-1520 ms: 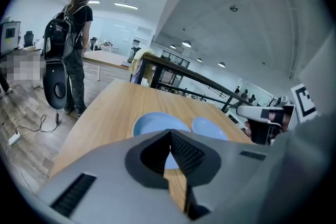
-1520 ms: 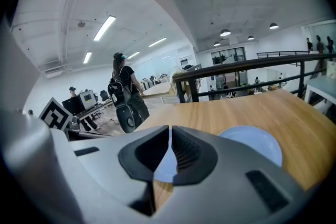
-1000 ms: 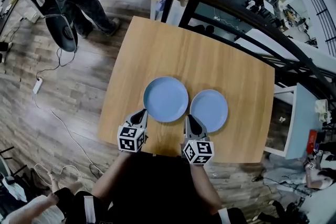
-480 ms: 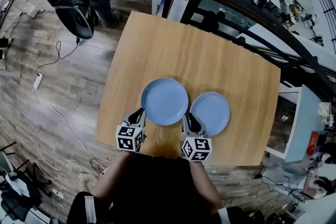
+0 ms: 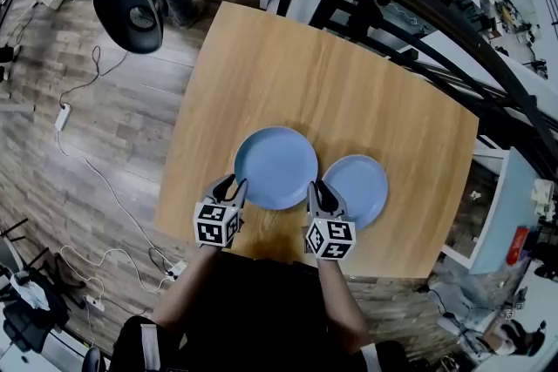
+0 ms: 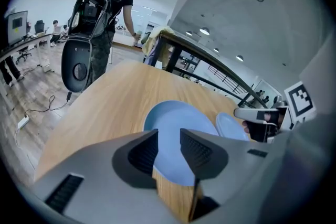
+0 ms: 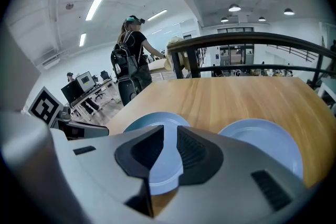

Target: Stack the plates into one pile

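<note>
Two blue plates lie side by side on the wooden table (image 5: 288,74): a larger plate (image 5: 275,167) on the left and a smaller plate (image 5: 359,187) on the right. My left gripper (image 5: 234,185) hangs at the larger plate's near left rim. Its jaws have just been opening and stand open, with nothing between the pads (image 6: 197,149). My right gripper (image 5: 321,190) sits over the seam between the two plates, at their near edge. Its jaws stand slightly apart, and the larger plate (image 7: 160,165) shows through the gap; no pad presses on it.
A dark metal railing (image 5: 410,4) runs along the table's far right side. A person with a backpack (image 6: 107,13) stands beyond the far left corner beside a black chair (image 5: 129,9). Cables (image 5: 78,179) trail on the floor to the left.
Both grippers have sunk and moved forward to the plates' near rims. The left jaws have spread apart. The plates have not moved.
</note>
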The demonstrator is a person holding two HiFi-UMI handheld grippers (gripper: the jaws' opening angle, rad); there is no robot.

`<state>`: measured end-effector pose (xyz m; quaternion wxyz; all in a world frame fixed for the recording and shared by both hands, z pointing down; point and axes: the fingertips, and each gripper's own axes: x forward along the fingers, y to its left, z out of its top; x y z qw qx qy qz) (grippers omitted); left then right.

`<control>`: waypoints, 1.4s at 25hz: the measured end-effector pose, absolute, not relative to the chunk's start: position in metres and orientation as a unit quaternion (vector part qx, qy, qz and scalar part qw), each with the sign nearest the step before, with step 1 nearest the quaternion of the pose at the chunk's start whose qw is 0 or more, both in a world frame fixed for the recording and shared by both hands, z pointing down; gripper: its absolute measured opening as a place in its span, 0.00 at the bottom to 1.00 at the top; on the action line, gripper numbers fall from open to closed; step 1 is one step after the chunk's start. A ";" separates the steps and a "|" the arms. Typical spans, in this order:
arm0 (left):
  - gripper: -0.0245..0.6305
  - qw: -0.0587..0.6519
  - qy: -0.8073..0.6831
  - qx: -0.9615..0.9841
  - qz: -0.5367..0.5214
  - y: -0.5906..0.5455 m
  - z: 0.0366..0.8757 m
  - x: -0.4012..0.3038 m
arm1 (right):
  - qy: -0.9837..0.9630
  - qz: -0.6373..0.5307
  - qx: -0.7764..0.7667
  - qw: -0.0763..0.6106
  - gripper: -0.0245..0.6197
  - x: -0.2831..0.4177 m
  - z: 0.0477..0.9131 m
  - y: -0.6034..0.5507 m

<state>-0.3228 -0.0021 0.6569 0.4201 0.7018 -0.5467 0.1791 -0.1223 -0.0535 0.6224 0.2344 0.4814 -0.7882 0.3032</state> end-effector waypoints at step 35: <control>0.25 0.480 -0.552 0.647 0.217 -0.010 0.726 -0.339 | -0.745 0.322 0.405 0.421 0.20 -0.114 0.721 -0.102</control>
